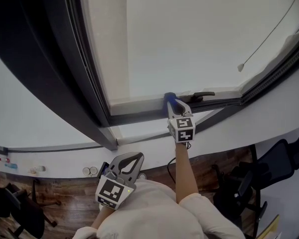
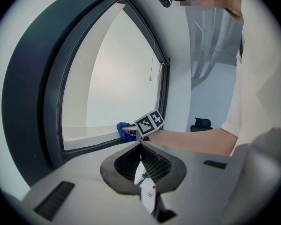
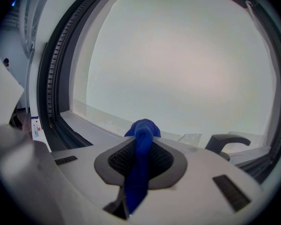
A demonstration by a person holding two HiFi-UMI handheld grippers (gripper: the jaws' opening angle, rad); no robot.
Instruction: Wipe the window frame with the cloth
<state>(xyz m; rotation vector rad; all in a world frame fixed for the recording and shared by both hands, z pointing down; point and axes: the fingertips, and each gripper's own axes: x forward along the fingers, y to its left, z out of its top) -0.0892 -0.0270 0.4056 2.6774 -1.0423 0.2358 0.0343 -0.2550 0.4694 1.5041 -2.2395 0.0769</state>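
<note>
Dark window frame (image 1: 55,68) sweeps from the upper left of the head view down to its centre. At centre frame, the right gripper (image 1: 171,103) pinches the blue cloth (image 1: 169,97) and holds it against the frame's lower rail, near a dark handle (image 1: 203,95). The left gripper (image 1: 131,157) sits lower left, jaws pressed together on nothing.

The blue cloth (image 1: 170,98) is sitting bunched into a thick roll, clamped between the jaws of my right gripper (image 1: 172,102). Its rounded tip is poking out toward twelve o'clock and is pressing against the pale lower ledge of the window frame (image 1: 139,114). The dark frame is wrapping around the bright pane (image 1: 199,34), with its bottom rail running from nine to three o'clock beneath the cloth.
</note>
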